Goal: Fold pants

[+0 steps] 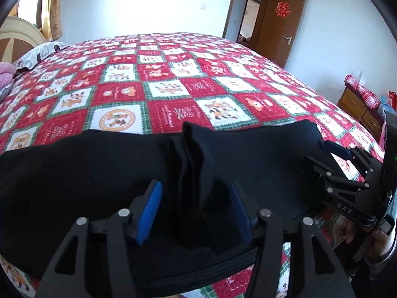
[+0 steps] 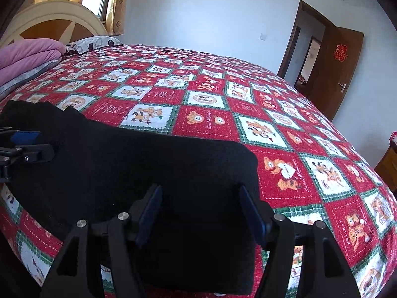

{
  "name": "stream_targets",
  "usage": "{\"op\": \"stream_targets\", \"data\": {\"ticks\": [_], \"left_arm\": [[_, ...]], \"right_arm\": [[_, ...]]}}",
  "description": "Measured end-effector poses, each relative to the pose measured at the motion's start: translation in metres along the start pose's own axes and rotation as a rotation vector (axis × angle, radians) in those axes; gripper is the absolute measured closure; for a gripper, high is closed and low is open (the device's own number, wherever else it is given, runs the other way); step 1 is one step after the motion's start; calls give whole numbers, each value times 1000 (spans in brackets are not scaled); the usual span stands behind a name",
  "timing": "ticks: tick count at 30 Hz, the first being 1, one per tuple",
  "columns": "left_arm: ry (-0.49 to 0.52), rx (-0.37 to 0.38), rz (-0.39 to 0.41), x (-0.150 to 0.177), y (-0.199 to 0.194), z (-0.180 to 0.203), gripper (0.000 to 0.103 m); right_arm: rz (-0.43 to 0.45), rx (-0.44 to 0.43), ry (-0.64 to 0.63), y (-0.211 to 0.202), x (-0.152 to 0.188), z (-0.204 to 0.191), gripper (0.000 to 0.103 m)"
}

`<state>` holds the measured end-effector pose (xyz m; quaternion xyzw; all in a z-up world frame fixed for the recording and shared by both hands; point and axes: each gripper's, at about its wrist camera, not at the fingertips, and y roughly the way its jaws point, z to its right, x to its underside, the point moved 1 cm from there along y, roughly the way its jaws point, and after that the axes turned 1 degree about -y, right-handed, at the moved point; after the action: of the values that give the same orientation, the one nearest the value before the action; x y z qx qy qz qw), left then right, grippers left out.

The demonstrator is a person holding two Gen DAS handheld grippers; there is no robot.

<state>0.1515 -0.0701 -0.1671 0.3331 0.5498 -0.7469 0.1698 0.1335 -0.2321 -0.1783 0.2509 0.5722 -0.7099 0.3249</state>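
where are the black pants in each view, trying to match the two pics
Left wrist view: the black pants span the lower half, a bunched ridge rising between the left tongs; the right tongs sit at their right end.
Right wrist view: the pants run from left edge to lower centre, passing between the right tongs.
Shared landmark: the brown door with its red emblem.
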Motion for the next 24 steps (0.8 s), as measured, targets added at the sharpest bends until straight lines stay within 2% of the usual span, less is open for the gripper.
{"op": "stream_targets", "data": {"ticks": [8,24], "left_arm": [[-28,-25,24,0,-10,-8,37],[-37,-40,54,-2,-25,-14,34]], "right_arm": [[26,25,-48,-9,-3,-13,37],[73,28,-31,-23,-10,-13,37]]}}
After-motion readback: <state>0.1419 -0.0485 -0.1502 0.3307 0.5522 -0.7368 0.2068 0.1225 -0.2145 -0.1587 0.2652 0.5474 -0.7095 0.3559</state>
